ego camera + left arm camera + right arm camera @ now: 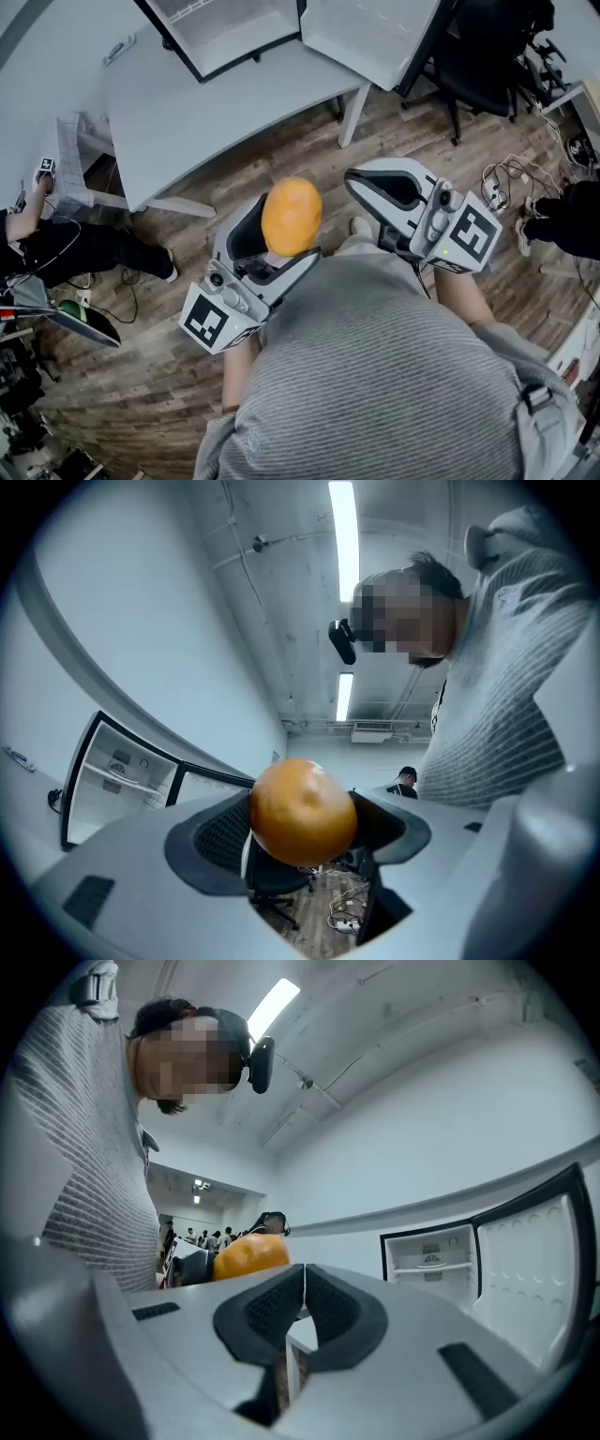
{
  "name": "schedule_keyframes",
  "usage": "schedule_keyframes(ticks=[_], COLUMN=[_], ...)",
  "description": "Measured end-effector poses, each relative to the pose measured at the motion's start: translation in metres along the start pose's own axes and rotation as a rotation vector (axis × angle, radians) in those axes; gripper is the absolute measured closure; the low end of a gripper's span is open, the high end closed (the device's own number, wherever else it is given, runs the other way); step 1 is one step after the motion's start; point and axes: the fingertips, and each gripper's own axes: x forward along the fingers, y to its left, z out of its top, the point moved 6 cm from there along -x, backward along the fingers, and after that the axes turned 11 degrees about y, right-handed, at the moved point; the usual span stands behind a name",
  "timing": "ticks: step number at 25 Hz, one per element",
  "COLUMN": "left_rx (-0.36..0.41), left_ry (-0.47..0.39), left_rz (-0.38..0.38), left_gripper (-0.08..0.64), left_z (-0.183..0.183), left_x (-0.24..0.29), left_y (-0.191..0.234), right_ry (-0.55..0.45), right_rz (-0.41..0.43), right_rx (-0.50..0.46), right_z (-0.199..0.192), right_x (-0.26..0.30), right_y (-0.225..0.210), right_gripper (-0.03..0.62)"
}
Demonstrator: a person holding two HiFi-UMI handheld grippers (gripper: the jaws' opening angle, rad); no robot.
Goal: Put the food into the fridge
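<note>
Left gripper: jaws wide apart, clamped on the orange and held up in front of the holder's chest
Orange: round, gripped between the left pads, in the air above the wood floor; on the near side of the table, well apart from the fridge
Right gripper: jaws together, pads touching, nothing between them; just right of the orange
Fridge: far, on the white table, door swung open to the right
Table: between the grippers and the fridge
Surroundings: seated person at the left, black chair at the far right
</note>
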Motion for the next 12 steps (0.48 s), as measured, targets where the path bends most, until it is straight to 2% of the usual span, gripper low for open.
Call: schedule_keyframes(ticks=[12], left_rx=[0.0], left_ry=[0.003], left_rz=[-0.008], left_gripper=[0.209], left_z=[0.0022], left_x=[0.0039], left_y=[0.0097], right_ry=[-0.027], right_rz=[-0.011], right_rx=[0.004], right_z=[0.0037], right_x=[0.0019], right_y=[-0.0087], right_gripper=[0.58])
